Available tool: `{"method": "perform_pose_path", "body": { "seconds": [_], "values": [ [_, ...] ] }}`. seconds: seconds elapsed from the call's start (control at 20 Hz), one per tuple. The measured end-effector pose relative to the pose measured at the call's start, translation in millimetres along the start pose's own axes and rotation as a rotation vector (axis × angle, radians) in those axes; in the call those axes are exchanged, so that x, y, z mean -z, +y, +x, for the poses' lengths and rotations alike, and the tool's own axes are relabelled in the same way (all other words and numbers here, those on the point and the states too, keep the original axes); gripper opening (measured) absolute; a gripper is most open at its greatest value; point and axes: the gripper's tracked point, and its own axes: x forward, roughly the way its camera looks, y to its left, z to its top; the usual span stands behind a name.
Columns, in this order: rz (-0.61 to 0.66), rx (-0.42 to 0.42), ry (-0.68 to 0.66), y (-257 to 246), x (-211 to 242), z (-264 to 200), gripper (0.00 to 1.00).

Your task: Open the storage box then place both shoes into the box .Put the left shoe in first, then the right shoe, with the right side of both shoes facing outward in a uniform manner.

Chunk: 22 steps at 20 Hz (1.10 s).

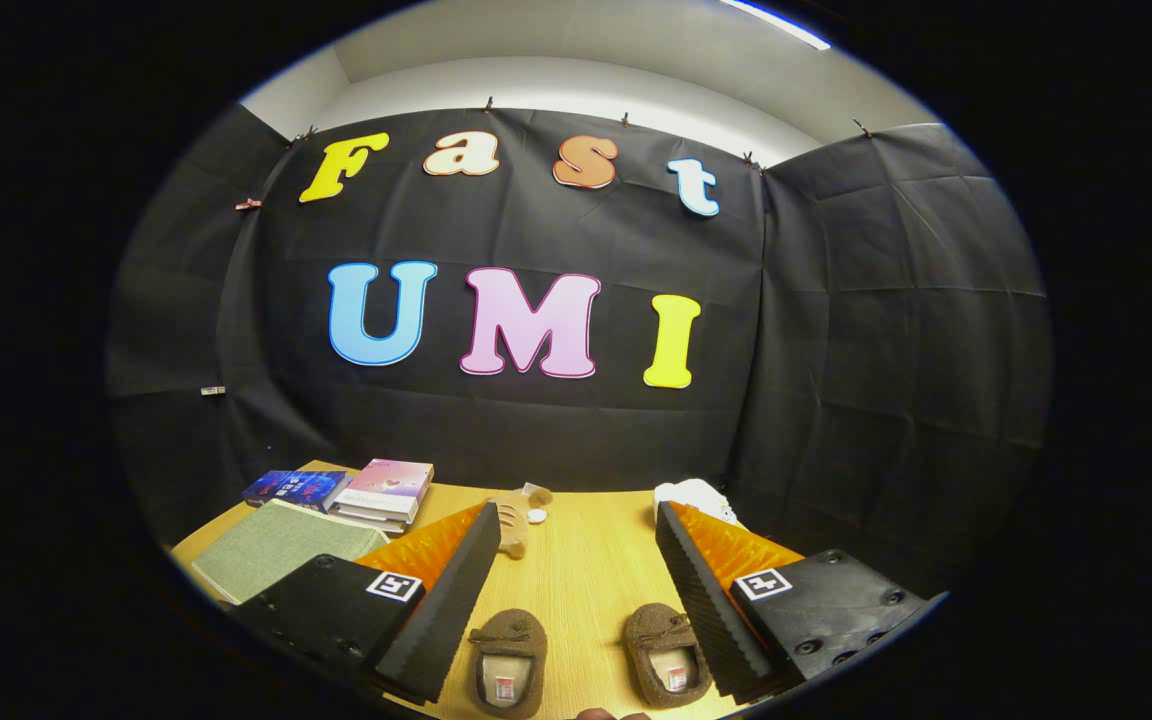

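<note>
Two fuzzy brown slippers (pixel 586 660) lie on the wood-grain table (pixel 586 560) between wide-spread jaws with ribbed black pads (pixel 688 590).

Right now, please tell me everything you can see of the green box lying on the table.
The green box is a flat, rectangular storage box covered in a woven, fabric-like material of muted green. Its lid looks closed and it lies flat on the wooden table. It sits beside the left finger of the open hand-held gripper, in front of the stack of books, which seems to touch its far edge. Nothing rests on it; the gripper does not touch it.
</note>
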Motion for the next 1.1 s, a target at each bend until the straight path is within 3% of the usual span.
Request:
{"method": "perform_pose_path", "body": {
  "seconds": [0.4, 0.65, 1.1],
  "values": [
    [0.005, -0.023, 0.033, 11, 9, 6, 0.97],
    [0.021, -0.105, 0.098, 27, 24, 17, 0.97],
    [0.171, -0.508, 0.355, 102, 88, 15, 0.99]
  ]
}}
